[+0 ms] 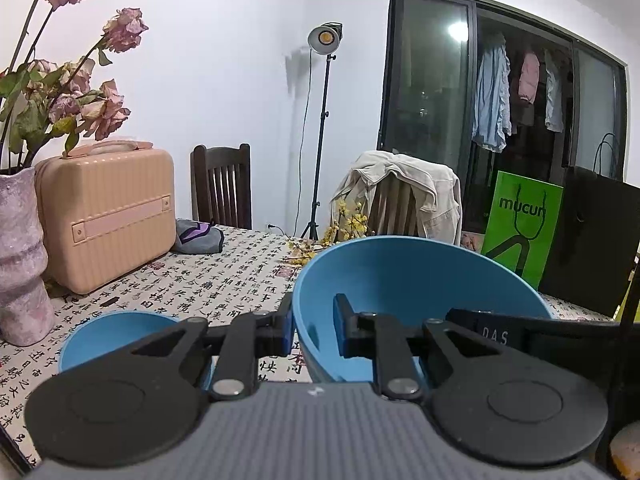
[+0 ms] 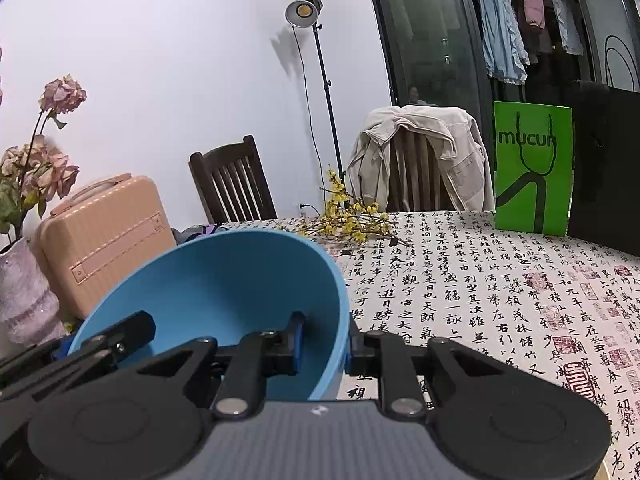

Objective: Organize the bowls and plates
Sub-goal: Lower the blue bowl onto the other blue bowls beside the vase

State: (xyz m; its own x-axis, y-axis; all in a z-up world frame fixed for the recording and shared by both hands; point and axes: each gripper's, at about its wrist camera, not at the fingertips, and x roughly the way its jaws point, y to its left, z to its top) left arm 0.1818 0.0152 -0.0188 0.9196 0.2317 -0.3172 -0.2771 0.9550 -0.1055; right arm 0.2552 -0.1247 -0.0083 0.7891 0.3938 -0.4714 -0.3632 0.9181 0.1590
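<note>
Left gripper (image 1: 312, 330): jaws pinched on the left rim of the large blue bowl (image 1: 400, 280), one finger inside.
Right gripper (image 2: 324, 344): jaws clamped on the right rim of the same bowl (image 2: 224, 280).
Large blue bowl: tilted, held above the table (image 2: 480, 288).
Small blue bowl (image 1: 116, 332): on the table, lower left, near the vase (image 1: 20, 256).
</note>
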